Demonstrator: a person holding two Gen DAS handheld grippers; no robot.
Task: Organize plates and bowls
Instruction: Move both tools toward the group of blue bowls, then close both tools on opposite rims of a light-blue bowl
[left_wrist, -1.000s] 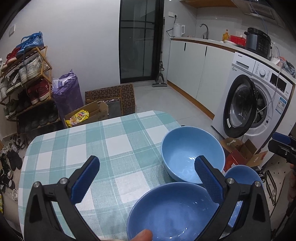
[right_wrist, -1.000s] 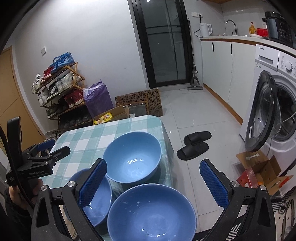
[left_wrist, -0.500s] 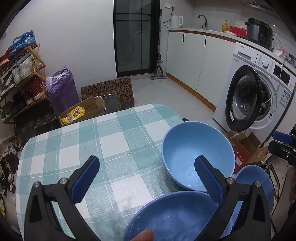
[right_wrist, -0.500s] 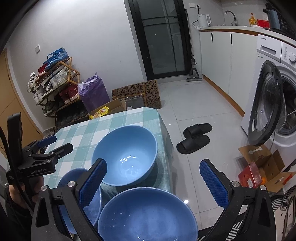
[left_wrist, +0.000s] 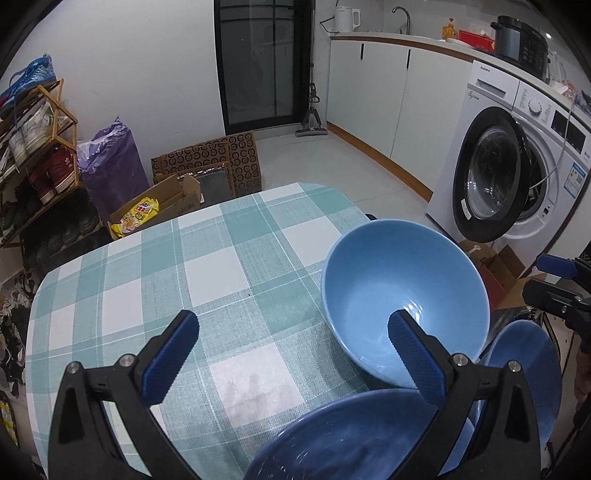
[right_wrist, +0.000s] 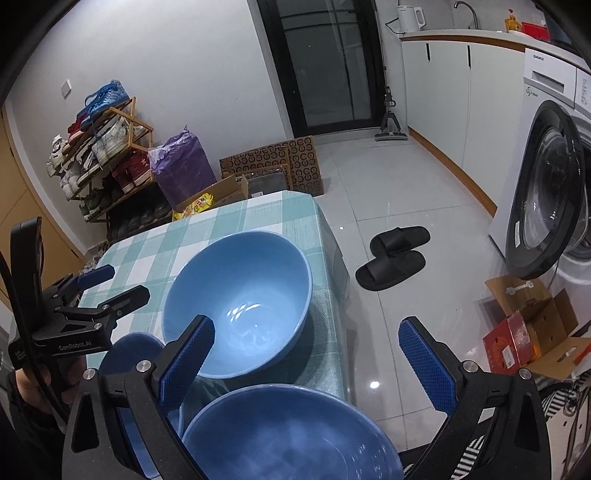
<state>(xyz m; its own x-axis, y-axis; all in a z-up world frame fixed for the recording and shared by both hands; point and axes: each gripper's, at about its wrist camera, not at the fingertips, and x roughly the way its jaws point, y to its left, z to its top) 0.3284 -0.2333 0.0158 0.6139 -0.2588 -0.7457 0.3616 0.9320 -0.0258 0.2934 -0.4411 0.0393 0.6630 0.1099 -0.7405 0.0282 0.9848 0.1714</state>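
Your left gripper (left_wrist: 291, 354) is spread wide with nothing in it, hovering over the checked surface (left_wrist: 207, 280), and your right gripper (right_wrist: 306, 354) is just as splayed out and empty, sitting above the closest blue bowl (right_wrist: 291, 435). In the right wrist view that bowl is right under the blue fingers (right_wrist: 188, 354), down at the bottom of the frame. A smaller blue bowl (right_wrist: 127, 354) sits just beside it on the left, partly hidden behind the gripper frame. A bit further out, the big light-blue bowl (right_wrist: 240, 302) rests upright near the right edge of the surface, close to the other two; can't tell if they're touching. Past the surface there's a pair of black slippers (right_wrist: 395, 254) on the floor, then the washing machine (left_wrist: 517, 166) with its door open, and the shoe rack (right_wrist: 99, 155) against the back wall.
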